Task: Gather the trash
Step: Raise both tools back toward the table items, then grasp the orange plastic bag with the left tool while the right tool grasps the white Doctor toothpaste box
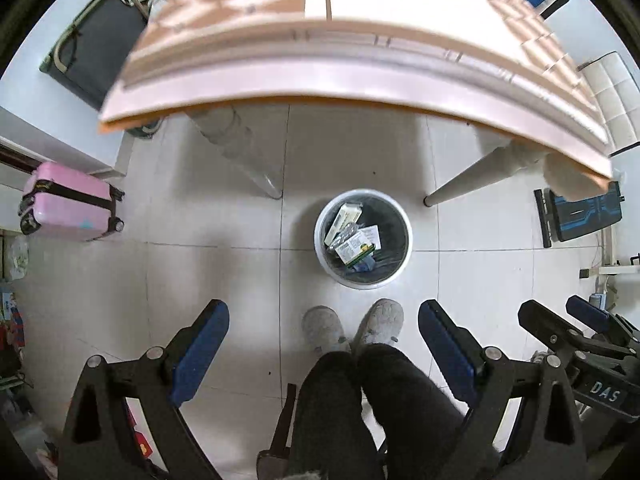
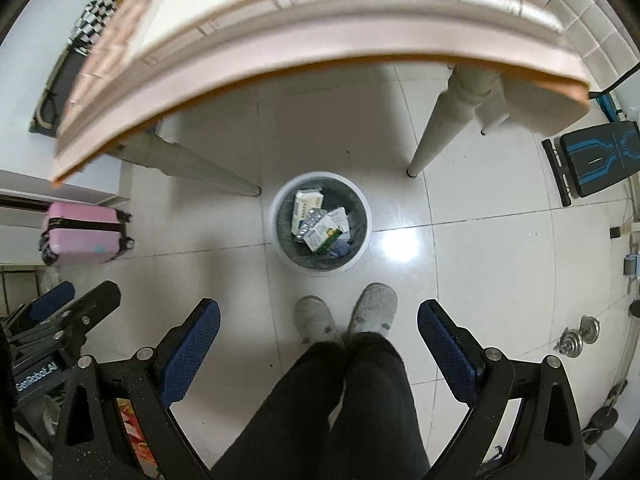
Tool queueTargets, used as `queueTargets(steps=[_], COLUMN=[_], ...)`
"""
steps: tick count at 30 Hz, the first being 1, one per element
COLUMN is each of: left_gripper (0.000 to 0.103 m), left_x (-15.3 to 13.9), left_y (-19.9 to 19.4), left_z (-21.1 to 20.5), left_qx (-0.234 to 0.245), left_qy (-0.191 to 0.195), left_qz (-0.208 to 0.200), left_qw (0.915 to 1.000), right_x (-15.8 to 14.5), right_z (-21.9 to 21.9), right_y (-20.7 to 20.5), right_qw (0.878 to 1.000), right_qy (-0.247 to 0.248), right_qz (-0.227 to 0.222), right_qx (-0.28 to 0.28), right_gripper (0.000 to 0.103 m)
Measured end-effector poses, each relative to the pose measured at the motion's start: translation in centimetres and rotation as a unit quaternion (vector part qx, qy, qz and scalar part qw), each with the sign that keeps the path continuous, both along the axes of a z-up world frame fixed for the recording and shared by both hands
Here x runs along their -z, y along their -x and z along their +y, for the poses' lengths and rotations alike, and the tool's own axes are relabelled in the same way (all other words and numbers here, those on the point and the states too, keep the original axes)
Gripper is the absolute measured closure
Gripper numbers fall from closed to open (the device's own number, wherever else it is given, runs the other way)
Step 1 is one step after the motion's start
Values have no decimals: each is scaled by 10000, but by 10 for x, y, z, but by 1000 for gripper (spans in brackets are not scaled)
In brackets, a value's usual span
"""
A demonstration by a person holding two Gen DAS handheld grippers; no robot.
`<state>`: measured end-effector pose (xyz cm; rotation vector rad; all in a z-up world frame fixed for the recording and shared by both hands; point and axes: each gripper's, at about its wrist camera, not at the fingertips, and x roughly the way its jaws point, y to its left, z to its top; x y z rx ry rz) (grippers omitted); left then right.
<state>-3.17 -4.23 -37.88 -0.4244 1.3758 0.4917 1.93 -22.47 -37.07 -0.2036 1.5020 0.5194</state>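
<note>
On the glossy tiled floor just beyond the person's fuzzy slippers [image 1: 352,326], a round white bin [image 1: 363,239] holds crumpled cartons [image 2: 320,222]. Left gripper [image 1: 324,344] and right gripper [image 2: 319,338] gape empty, textured blue pads. The blurred table edge [image 1: 320,68] hides the floor beyond.

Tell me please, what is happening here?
A person stands over a bin on the floor by a table, holding a gripper in each hand. The left gripper and right gripper are both open and empty. Boxes and a blister pack already lie in the bin.
</note>
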Motion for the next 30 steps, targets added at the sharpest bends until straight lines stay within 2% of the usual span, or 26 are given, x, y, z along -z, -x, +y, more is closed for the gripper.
queueTargets(steps=[7, 13, 16, 22, 25, 26, 30], left_gripper=[6, 6, 6, 6, 6, 6, 6], left_x=[-47, -73, -79, -65, -61, -60, -62], left_y=[-16, -77, -111, -190, -231, -252, -320], left_z=[15, 45, 68, 122, 138, 146, 171], left_qx=[-158, -430, -669, -1255, -1434, -1525, -1735], left_qy=[-252, -584, -696, -562, -490, -438, -345], left_qz=[-214, -338, -346, -70, 75, 91, -45], left_qw=[9993, 9968, 9947, 9905, 9884, 9873, 9842], right_x=[-67, -108, -113, -107, -103, -102, -92], right_z=[14, 39, 54, 101, 133, 140, 192], right_y=[-32, -117, -183, -328, -415, -432, -530], right_qw=[9985, 9962, 9953, 9965, 9979, 9979, 9940], right_qy=[-487, -730, -811, -697, -370, -294, 214], right_qz=[-155, -394, -390, -395, -525, -562, -755], right_qx=[205, 255, 364, 227, -78, -144, -756], right_gripper=[3, 3, 3, 3, 3, 3, 3])
